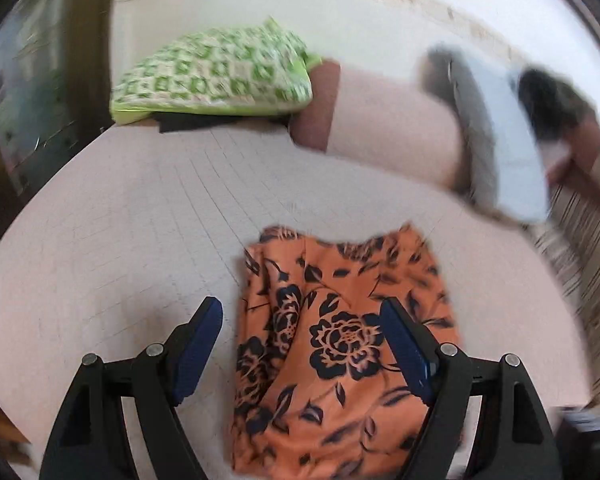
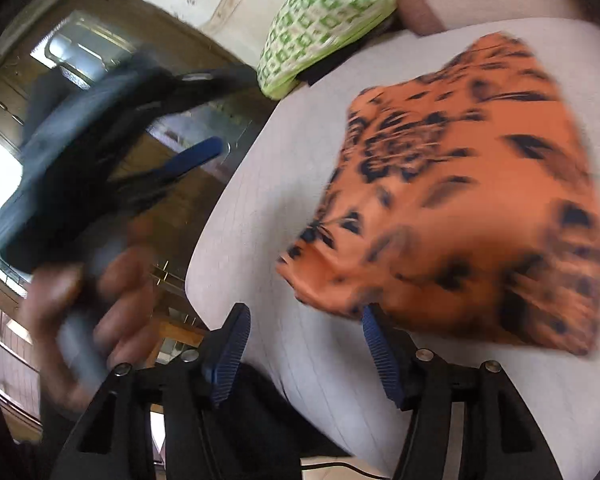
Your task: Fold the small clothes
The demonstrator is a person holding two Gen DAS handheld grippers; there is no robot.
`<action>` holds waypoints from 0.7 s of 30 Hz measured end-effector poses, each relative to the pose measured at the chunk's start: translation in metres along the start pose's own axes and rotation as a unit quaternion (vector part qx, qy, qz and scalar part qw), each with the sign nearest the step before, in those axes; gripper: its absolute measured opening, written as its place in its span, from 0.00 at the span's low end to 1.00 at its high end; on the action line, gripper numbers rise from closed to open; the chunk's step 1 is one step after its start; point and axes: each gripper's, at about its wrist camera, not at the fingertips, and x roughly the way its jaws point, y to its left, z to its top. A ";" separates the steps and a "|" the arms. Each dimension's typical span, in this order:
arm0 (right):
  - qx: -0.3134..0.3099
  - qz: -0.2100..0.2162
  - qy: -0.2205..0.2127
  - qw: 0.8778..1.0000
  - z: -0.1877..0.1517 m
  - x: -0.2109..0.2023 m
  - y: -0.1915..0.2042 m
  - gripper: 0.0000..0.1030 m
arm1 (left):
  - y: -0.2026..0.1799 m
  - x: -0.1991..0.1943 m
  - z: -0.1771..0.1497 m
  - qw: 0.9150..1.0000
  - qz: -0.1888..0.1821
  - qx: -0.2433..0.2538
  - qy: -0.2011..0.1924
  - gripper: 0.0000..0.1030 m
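Observation:
An orange cloth with a black flower print (image 1: pixel 340 320) lies folded into a rough rectangle on a pale pink quilted bed (image 1: pixel 120 240). My left gripper (image 1: pixel 300 308) hovers over the cloth's near-left part. It is open, its right finger above the print, its left finger over bare sheet, and nothing is pinched. In the right wrist view the same cloth (image 2: pixel 480 200) is blurred. My right gripper (image 2: pixel 305 316) stands open at its near corner, with only sheet between the fingers. A hand (image 2: pixel 112 288) holds the left gripper (image 2: pixel 232 108) off the bed's left side.
A green-and-white patterned pillow (image 1: pixel 212 72) rests at the bed's far end, over a dark item, also visible as the pillow (image 2: pixel 324 20). A brown-and-pink bolster (image 1: pixel 380 128) lies behind. Striped fabric (image 1: pixel 580 272) sits at the right. The bed edge (image 2: pixel 204 240) drops to wooden furniture.

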 end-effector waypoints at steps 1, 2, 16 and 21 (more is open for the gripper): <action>0.003 -0.006 -0.009 1.000 -0.001 -0.013 -0.004 0.60 | -0.004 0.026 -0.006 0.999 0.024 0.015 0.042 0.79; 0.010 -0.011 -0.022 1.000 -0.002 -0.026 -0.010 0.61 | 0.000 0.055 -0.019 0.993 0.059 0.013 0.098 0.79; 0.198 0.006 -0.042 0.979 0.133 -0.027 -0.168 0.64 | -0.012 0.007 -0.031 0.999 0.029 -0.006 0.020 0.85; 0.231 0.032 -0.011 0.972 0.161 0.021 -0.195 0.62 | 0.005 0.066 -0.071 0.992 0.044 -0.010 0.118 0.89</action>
